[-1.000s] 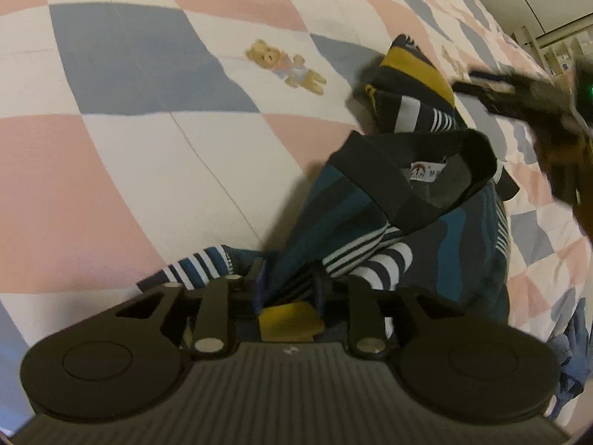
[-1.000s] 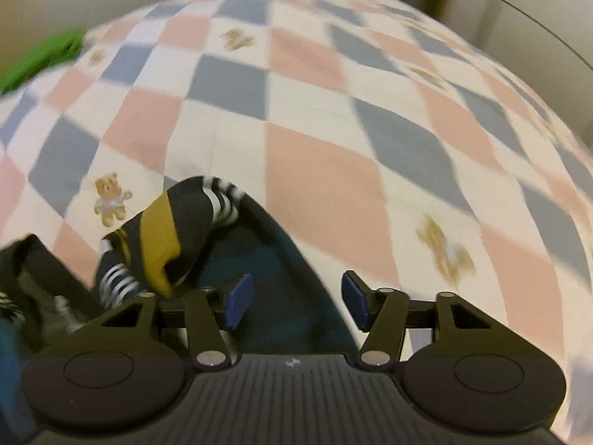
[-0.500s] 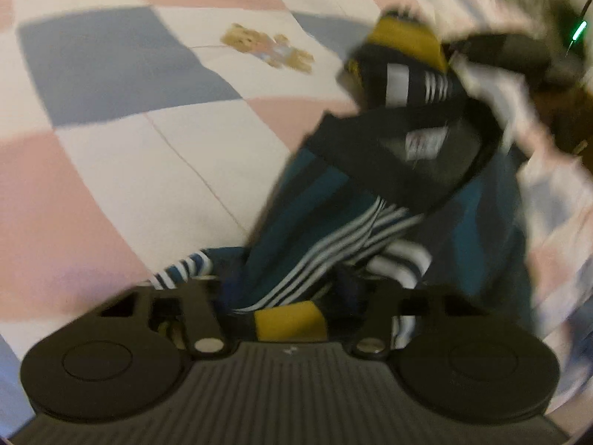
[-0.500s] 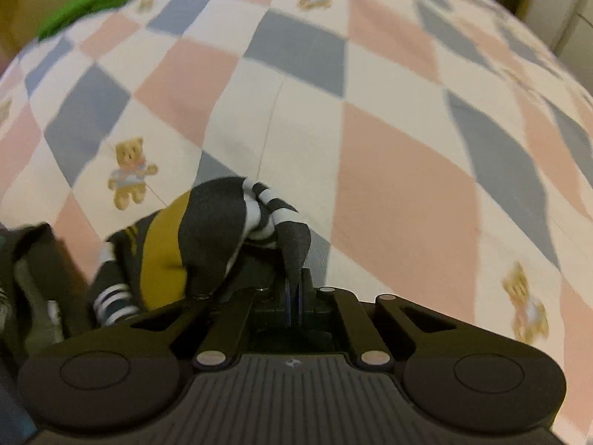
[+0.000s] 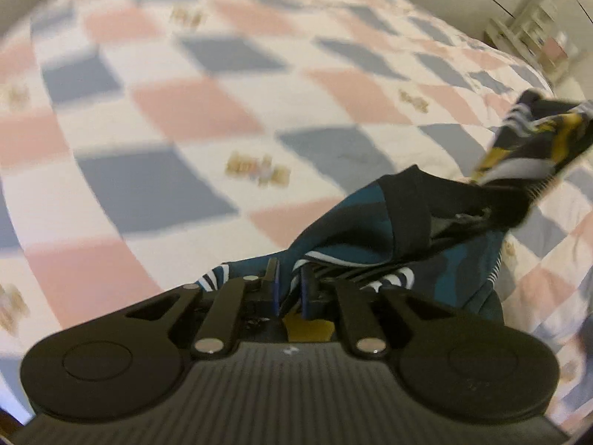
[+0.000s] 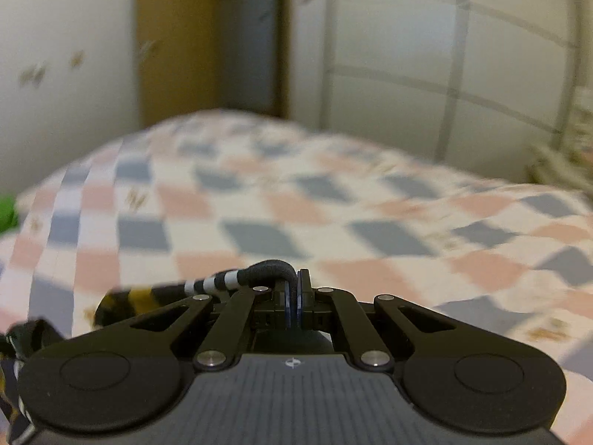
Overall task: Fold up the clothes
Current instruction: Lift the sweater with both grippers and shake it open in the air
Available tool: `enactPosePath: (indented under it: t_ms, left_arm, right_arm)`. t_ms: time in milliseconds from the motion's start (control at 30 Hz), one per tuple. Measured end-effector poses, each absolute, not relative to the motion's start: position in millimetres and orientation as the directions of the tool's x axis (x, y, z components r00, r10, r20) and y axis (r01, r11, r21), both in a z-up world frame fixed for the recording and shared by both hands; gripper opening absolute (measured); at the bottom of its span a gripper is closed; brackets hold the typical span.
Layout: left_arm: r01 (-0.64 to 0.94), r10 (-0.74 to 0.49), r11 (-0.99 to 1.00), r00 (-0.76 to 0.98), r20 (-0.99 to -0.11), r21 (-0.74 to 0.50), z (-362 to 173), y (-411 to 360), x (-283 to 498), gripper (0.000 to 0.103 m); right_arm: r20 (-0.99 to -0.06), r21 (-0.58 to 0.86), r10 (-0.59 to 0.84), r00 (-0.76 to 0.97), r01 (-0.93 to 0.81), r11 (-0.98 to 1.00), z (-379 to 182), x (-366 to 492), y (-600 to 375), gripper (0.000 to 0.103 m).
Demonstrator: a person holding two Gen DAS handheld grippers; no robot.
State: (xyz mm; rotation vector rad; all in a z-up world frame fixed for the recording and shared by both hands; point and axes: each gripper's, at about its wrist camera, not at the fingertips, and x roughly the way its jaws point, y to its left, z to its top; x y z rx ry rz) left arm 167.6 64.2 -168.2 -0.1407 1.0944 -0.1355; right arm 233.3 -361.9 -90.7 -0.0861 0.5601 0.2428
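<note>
A teal, black and white-striped top with mustard patches (image 5: 370, 230) hangs bunched above the checked bed quilt (image 5: 185, 111). My left gripper (image 5: 289, 282) has its jaws closing on a fold of the top's striped hem, and the pads pinch the cloth. One sleeve (image 5: 533, 148) is stretched up and away to the right. In the right wrist view, my right gripper (image 6: 295, 289) is shut on that sleeve's dark cuff (image 6: 267, 272). The striped and mustard sleeve trails off to the lower left. The rest of the top is hidden there.
The quilt (image 6: 333, 222) of pink, grey-blue and white squares with small bear prints covers the whole bed. Beyond it are pale walls, a wooden door frame (image 6: 174, 37) and a shelf unit (image 5: 537, 29). A green item (image 6: 5, 211) lies at the bed's far left.
The right gripper closed on the sleeve cuff and swung up and away, so its view now looks across the bed. The left gripper narrowed on the hem and rose, lifting the top.
</note>
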Motion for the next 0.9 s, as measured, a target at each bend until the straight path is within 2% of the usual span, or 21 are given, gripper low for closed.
enactPosePath:
  t_ms: [267, 500, 767, 900]
  left_arm:
    - [0.129, -0.162, 0.987, 0.704, -0.691, -0.099, -26.3, 69.0, 152.4, 0.008]
    - [0.191, -0.202, 0.978, 0.794, -0.574, -0.079, 52.2, 111.6, 98.3, 0.008]
    - [0.296, -0.286, 0.954, 0.85, -0.442, -0.049, 137.5, 150.3, 39.0, 0.009]
    - [0.359, -0.342, 0.933, 0.851, -0.398, -0.032, 165.5, 131.1, 57.7, 0.009]
  right_arm:
    - [-0.283, -0.01, 0.01, 0.959, -0.013, 1.0, 31.2, 113.8, -422.9, 0.002]
    - [-0.104, 0.03, -0.132, 0.986, 0.136, 0.99, 107.5, -9.9, -437.2, 0.002]
    - [0.015, -0.061, -0.232, 0.973, 0.232, 0.971, 163.7, -149.0, -397.1, 0.002]
    - [0.042, -0.057, -0.274, 0.961, 0.276, 0.959, 180.3, -155.2, -398.5, 0.002]
